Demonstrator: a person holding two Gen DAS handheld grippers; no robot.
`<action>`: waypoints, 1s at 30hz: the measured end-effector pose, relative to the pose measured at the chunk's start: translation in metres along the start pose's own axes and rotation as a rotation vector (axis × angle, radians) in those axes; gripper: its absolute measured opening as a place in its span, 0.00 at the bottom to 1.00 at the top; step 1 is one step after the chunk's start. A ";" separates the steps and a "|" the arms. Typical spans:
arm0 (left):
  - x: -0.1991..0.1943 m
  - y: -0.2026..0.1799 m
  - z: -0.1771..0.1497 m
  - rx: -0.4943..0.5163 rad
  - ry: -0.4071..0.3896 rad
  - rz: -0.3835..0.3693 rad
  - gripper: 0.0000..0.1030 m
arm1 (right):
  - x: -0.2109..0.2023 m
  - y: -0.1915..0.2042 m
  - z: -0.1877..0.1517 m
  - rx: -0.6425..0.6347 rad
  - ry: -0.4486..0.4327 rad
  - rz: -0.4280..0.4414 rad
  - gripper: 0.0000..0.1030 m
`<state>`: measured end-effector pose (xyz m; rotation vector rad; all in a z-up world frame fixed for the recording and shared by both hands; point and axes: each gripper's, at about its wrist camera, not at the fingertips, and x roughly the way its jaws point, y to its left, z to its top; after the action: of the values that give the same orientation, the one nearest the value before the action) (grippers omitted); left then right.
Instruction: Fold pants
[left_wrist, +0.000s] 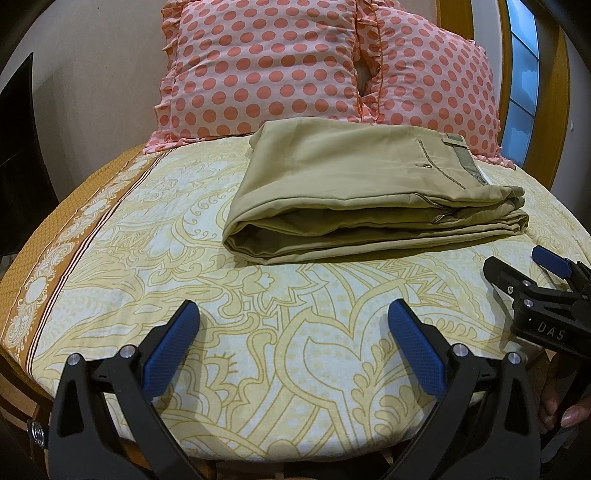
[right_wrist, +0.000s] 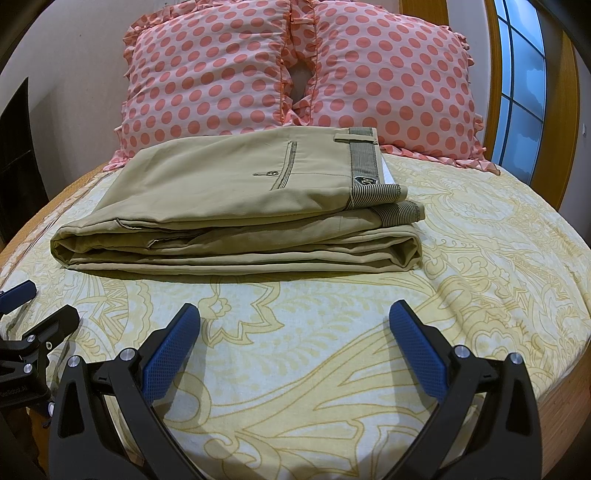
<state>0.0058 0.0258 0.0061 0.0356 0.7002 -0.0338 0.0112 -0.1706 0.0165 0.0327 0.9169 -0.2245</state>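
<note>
Khaki pants (left_wrist: 351, 192) lie folded in a flat stack on the bed, in front of the pillows. In the right wrist view the pants (right_wrist: 229, 206) show a back pocket and a striped waistband on the right. My left gripper (left_wrist: 293, 314) is open and empty, low over the sheet, short of the pants. My right gripper (right_wrist: 295, 314) is open and empty, also short of the pants. The right gripper also shows in the left wrist view (left_wrist: 524, 262) at the right edge. The left gripper shows in the right wrist view (right_wrist: 40, 302) at the left edge.
A yellow and white patterned sheet (left_wrist: 258, 332) covers the bed. Two pink pillows with orange dots (left_wrist: 266, 66) (right_wrist: 388, 74) lean at the head. A wooden frame and window (right_wrist: 524, 85) stand at the right. A dark panel (left_wrist: 18, 147) is at the left.
</note>
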 end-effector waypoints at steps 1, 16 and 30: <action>0.000 0.000 0.000 0.001 -0.001 -0.001 0.98 | 0.000 0.000 0.000 0.000 0.000 0.000 0.99; 0.000 0.004 0.002 0.000 -0.010 -0.002 0.98 | 0.000 0.000 0.000 -0.001 -0.001 0.001 0.99; 0.000 0.005 0.002 0.003 -0.012 -0.006 0.98 | -0.001 -0.001 0.000 0.000 -0.005 0.001 0.99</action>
<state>0.0076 0.0307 0.0074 0.0358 0.6886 -0.0403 0.0107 -0.1716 0.0173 0.0322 0.9122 -0.2235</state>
